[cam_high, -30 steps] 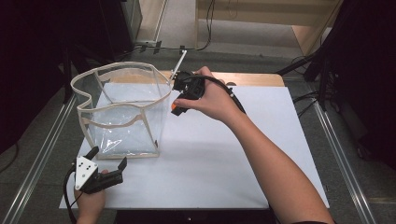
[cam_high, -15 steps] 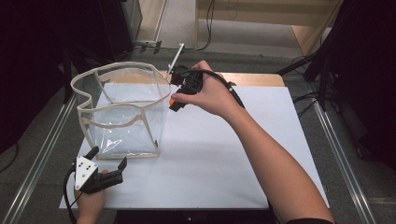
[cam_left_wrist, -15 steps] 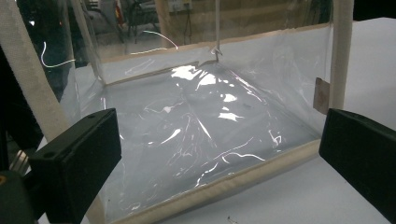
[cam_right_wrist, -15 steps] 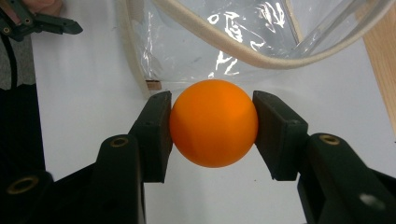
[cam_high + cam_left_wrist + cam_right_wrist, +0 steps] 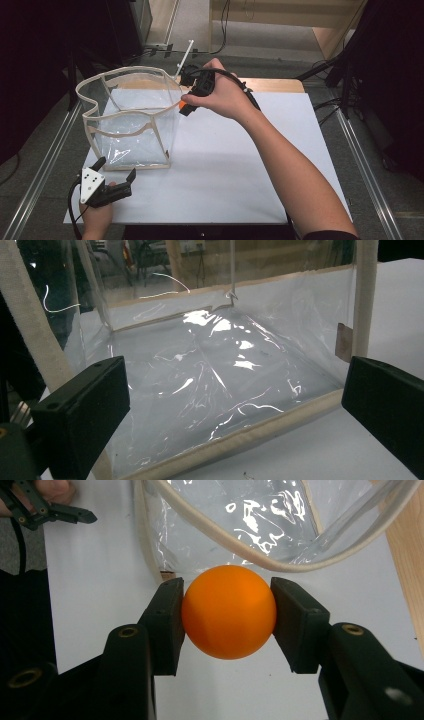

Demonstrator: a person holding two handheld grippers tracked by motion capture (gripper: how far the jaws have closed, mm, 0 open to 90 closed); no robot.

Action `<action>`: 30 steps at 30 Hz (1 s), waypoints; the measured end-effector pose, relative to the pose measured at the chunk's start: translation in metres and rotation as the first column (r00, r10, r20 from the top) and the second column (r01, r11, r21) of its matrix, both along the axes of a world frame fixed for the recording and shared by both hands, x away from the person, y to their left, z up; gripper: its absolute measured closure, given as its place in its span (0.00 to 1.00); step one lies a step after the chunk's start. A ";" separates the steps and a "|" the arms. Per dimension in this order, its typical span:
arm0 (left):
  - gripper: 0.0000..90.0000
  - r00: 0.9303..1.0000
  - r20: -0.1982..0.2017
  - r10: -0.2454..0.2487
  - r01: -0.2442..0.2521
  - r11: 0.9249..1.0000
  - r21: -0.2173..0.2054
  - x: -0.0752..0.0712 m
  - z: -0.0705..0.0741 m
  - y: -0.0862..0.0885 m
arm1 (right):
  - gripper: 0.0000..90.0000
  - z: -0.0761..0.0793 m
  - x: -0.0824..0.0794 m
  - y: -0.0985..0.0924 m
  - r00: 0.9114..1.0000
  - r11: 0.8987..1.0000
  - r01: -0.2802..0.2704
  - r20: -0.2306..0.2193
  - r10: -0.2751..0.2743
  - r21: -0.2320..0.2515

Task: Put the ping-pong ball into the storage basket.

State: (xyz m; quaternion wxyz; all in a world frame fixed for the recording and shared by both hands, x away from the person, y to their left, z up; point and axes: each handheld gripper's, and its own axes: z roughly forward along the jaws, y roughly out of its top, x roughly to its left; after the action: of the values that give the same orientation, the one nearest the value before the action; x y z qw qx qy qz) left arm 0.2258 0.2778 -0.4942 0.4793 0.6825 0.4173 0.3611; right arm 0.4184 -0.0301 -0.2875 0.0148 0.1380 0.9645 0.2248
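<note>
Right claw (image 5: 228, 612) has the orange ball (image 5: 228, 611) pinched tight, probably just outside the clear bag's (image 5: 131, 117) rim. Left claw (image 5: 116, 176) sits wide apart, holding nothing, on the worktop (image 5: 225, 165).

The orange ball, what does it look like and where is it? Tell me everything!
The orange ball is round, smooth and matte, plain bright orange like a ping-pong ball. The right tool squeezes it between two black pads, one on each side. It hangs above the white table, just beside the rim of the clear plastic bag, not inside it yet.
</note>
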 end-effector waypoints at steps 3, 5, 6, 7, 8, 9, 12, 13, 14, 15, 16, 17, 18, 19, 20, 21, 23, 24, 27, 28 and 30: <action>0.00 1.000 0.000 -0.001 0.001 1.000 0.000 0.000 0.000 0.000 | 0.53 0.003 0.001 0.000 1.000 1.000 -0.001 0.002 0.001 0.002; 0.00 1.000 -0.001 -0.002 0.002 1.000 0.004 0.000 0.000 0.000 | 0.54 0.006 0.001 0.001 1.000 1.000 -0.001 0.002 0.001 -0.002; 0.00 1.000 -0.002 -0.002 0.002 1.000 0.004 0.000 0.000 0.000 | 0.54 0.006 0.001 0.001 1.000 1.000 -0.001 0.002 0.001 -0.002; 0.00 1.000 -0.002 -0.002 0.002 1.000 0.004 0.000 0.000 0.000 | 0.54 0.008 0.002 0.001 1.000 1.000 -0.004 0.003 0.004 0.000; 0.00 1.000 -0.001 -0.002 0.002 1.000 0.004 0.000 0.000 0.000 | 0.54 0.008 0.002 0.001 1.000 1.000 -0.004 0.003 0.004 0.000; 0.00 1.000 -0.002 -0.002 0.002 1.000 0.004 0.000 0.000 0.001 | 0.54 0.010 0.002 0.002 1.000 1.000 -0.005 0.004 0.005 -0.001; 0.00 1.000 -0.002 -0.002 0.002 1.000 0.004 0.000 0.000 0.001 | 0.54 0.013 0.003 0.002 1.000 1.000 -0.009 0.002 0.009 0.000; 0.00 1.000 -0.001 -0.002 0.002 1.000 0.004 0.000 0.000 0.001 | 0.54 0.014 0.003 0.002 1.000 1.000 -0.010 0.004 0.010 -0.002; 0.00 1.000 -0.001 -0.002 0.002 1.000 0.004 0.000 0.000 0.001 | 0.54 0.014 0.003 0.002 1.000 1.000 -0.010 0.004 0.010 -0.002; 0.00 1.000 -0.002 -0.002 0.002 1.000 0.003 0.000 0.000 0.001 | 0.54 0.015 0.003 0.003 1.000 1.000 -0.008 0.006 0.008 0.001; 0.00 1.000 -0.002 -0.002 0.002 1.000 0.004 0.000 0.000 0.001 | 0.54 0.016 0.004 0.003 1.000 1.000 -0.006 0.005 0.006 0.003; 0.00 1.000 -0.002 -0.002 0.002 1.000 0.004 0.000 0.000 0.001 | 0.54 0.016 0.004 0.003 1.000 1.000 -0.006 0.005 0.006 0.003; 0.00 1.000 -0.002 -0.002 0.002 1.000 0.004 0.000 0.000 0.001 | 0.54 0.016 0.004 0.003 1.000 1.000 -0.007 0.006 0.007 0.003; 0.00 1.000 -0.002 -0.002 0.002 1.000 0.004 0.000 0.000 0.001 | 0.54 0.018 0.005 0.004 1.000 1.000 -0.005 0.007 0.005 0.005; 0.00 1.000 -0.002 -0.002 0.002 1.000 0.004 0.000 0.000 0.001 | 0.54 0.018 0.005 0.004 1.000 1.000 -0.005 0.007 0.005 0.005; 0.00 1.000 -0.002 -0.002 0.002 1.000 0.003 0.000 0.000 0.001 | 0.54 0.019 0.005 0.004 1.000 1.000 -0.007 0.009 0.006 0.007; 0.00 1.000 -0.001 -0.002 0.002 1.000 0.003 0.000 0.000 0.001 | 0.54 0.022 0.005 0.006 1.000 1.000 -0.003 0.009 0.003 0.011; 0.00 1.000 -0.001 -0.002 0.002 1.000 0.003 0.000 0.000 0.001 | 0.54 0.022 0.005 0.006 1.000 1.000 -0.003 0.009 0.003 0.011; 0.00 1.000 -0.001 -0.002 0.002 1.000 0.003 0.000 0.000 0.001 | 0.54 0.025 0.005 0.010 1.000 1.000 -0.005 0.012 0.005 0.014; 0.00 1.000 -0.001 -0.002 0.002 1.000 0.002 0.000 0.000 0.001 | 0.54 0.025 0.005 0.011 1.000 1.000 -0.006 0.012 0.006 0.013; 0.00 1.000 -0.001 -0.002 0.002 1.000 0.001 0.000 0.000 0.001 | 0.54 0.026 0.005 0.012 1.000 1.000 -0.009 0.013 0.008 0.013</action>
State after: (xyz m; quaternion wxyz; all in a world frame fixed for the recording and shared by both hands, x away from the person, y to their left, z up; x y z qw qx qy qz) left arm 0.2257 0.2784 -0.4941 0.4792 0.6833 0.4166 0.3604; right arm 0.4231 -0.0184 -0.2617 0.0193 0.1326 0.9635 0.2320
